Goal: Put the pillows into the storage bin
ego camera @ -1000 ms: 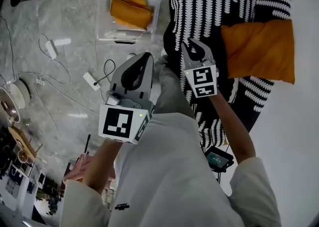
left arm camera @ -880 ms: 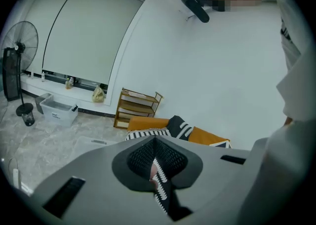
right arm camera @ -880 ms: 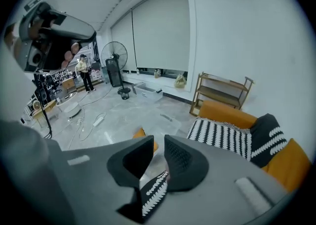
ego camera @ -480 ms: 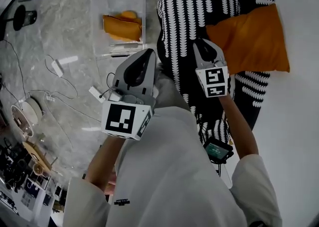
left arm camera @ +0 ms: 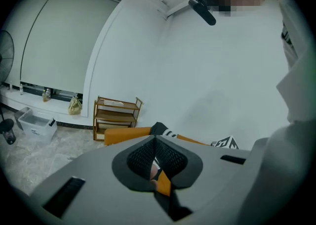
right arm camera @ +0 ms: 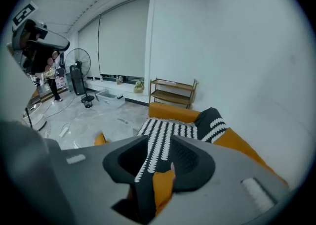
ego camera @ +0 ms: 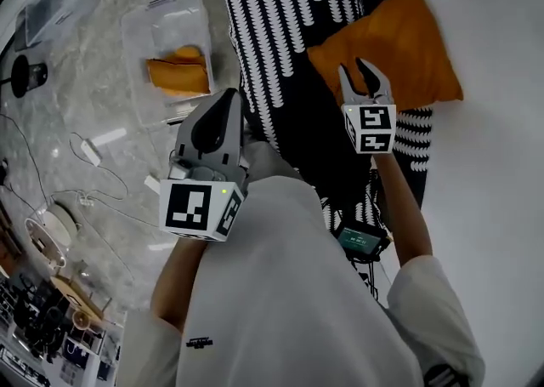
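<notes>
Head view: my right gripper (ego camera: 357, 76), jaws spread, hovers by the orange square fabric pillow (ego camera: 399, 36), so I should bite deep into its near edge; my left gripper (ego camera: 229, 99) is pressed together.

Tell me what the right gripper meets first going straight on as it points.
Probably the orange pillow: the right gripper, jaws apart, points at its near edge. Depth is unclear, so the striped throw under it could come first.

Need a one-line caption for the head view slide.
Right tongs open at an orange pillow on the striped throw; left tongs shut; a second pillow lies in the clear storage bin.
</notes>
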The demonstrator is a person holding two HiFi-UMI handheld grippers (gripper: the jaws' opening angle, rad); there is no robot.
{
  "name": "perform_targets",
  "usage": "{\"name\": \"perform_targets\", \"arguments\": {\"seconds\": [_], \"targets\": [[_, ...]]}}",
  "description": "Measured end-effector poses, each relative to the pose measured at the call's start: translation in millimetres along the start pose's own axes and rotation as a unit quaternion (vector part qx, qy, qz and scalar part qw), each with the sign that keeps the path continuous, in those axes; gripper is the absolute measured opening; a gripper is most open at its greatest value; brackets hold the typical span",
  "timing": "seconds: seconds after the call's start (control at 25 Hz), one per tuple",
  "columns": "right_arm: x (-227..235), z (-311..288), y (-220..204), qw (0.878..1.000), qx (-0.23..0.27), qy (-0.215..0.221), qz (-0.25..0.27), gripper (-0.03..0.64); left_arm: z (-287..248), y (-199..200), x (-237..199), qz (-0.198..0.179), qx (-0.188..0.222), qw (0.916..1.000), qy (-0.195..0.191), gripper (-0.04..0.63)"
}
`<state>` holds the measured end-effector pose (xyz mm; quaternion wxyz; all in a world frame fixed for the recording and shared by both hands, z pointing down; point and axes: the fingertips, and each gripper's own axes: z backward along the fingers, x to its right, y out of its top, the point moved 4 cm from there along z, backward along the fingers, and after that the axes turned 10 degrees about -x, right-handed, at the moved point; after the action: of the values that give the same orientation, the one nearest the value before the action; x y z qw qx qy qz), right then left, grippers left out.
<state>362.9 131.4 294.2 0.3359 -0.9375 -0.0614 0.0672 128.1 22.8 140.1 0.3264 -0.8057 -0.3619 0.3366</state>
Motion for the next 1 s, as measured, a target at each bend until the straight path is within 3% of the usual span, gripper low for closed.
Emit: {"name": "perform_targets", "arguments": {"seconds": [0.48, 1.0], "targets": [[143.0, -11.4, -32.7, 0.994, -0.057, -0.088, -0.027, 0.181, -27.8, 18.3, 27.9, -0.003, -0.028, 0.9994, -0.021, 0.002], [273.1, -55.2, -63.1, 0.973, -0.152, -0.175, 0.012, 0.223, -34.9, 13.6, 35.9, 0.013, -0.048, 0.9987, -0.005, 0.002]]}}
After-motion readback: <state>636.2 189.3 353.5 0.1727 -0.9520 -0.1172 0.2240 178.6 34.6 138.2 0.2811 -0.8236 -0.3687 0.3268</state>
